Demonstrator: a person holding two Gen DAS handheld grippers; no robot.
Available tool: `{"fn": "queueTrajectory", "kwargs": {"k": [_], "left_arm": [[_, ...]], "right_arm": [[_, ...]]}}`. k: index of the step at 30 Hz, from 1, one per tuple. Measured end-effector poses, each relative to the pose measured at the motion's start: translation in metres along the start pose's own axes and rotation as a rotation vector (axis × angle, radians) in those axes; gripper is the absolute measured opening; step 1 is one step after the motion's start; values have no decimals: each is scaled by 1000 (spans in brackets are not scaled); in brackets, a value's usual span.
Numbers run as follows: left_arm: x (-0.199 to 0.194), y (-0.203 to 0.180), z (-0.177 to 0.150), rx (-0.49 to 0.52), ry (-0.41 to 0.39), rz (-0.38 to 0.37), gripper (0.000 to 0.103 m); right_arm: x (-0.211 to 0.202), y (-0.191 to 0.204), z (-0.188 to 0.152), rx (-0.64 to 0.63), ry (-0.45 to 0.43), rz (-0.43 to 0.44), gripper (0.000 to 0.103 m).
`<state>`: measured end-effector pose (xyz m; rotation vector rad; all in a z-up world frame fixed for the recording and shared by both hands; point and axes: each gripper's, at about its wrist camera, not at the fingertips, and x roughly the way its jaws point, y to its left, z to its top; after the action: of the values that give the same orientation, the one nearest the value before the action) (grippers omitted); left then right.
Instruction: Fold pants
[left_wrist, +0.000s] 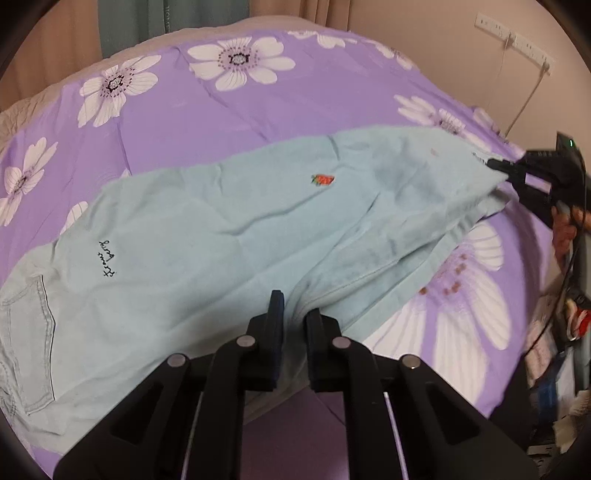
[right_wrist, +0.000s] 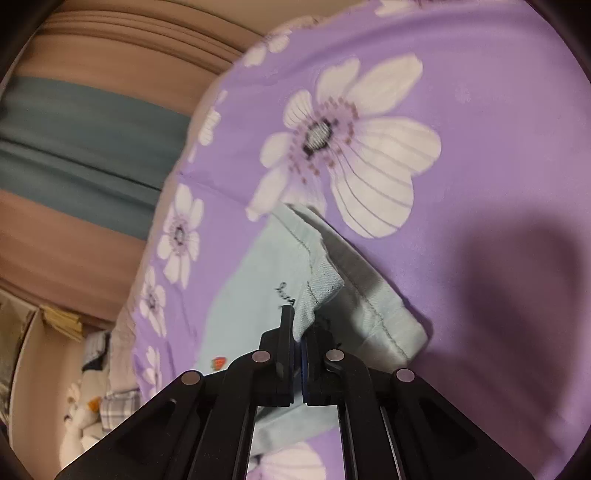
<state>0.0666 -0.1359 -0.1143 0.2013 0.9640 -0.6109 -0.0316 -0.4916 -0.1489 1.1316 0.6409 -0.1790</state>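
Observation:
Light blue pants (left_wrist: 229, 225) lie across a purple flowered bedsheet (left_wrist: 177, 125), with a small strawberry patch (left_wrist: 323, 180) and black script embroidery. My left gripper (left_wrist: 295, 308) is at the near edge of the pants, jaws a little apart with a ridge of fabric between them. My right gripper (left_wrist: 498, 171) shows at the far right of the left wrist view, shut on the end of the pants. In the right wrist view the right gripper (right_wrist: 298, 325) pinches a fold of the pants (right_wrist: 258, 280) at its tips.
A wall with a power strip (left_wrist: 517, 40) and a cable lies behind the bed. Clutter (left_wrist: 569, 332) sits off the bed's right side. Curtains (right_wrist: 92, 140) and shelves with soft items (right_wrist: 85, 402) show beyond the bed's edge.

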Motion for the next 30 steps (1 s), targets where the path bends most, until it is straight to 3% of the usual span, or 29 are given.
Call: {"fn": "queueTrajectory", "kwargs": {"k": [3, 5, 8, 9, 11, 12, 13, 16, 21, 25, 30], "left_arm": [[-4, -5, -2, 36, -13, 7, 13], [10, -8, -5, 66, 35, 57, 16], [14, -11, -8, 65, 51, 58, 16], [12, -11, -8, 62, 53, 46, 21], [7, -10, -9, 56, 51, 28, 34], [5, -8, -10, 55, 49, 25, 42], [3, -7, -11, 53, 47, 19, 44], [-6, -4, -18, 35, 37, -10, 45], [-21, 8, -19, -63, -6, -61, 45], [-30, 24, -15, -135, -40, -55, 47], [-20, 50, -13, -226, -25, -27, 48]], "right_arm": [[-13, -5, -1, -1, -15, 0, 4], [-9, -10, -1, -22, 9, -39, 4], [13, -16, 1, -13, 69, -95, 4], [11, -20, 2, 2, 70, -84, 5], [-3, -22, 4, 20, 48, -51, 22], [-12, -23, 5, 23, 31, -42, 36], [-22, -24, 4, 26, 16, -27, 42], [-42, -29, -3, 32, 1, -36, 43], [-34, -41, -19, 82, 74, -30, 43], [-21, -42, -22, 144, 65, 28, 43], [-4, -40, -15, 222, 32, 80, 43]]}}
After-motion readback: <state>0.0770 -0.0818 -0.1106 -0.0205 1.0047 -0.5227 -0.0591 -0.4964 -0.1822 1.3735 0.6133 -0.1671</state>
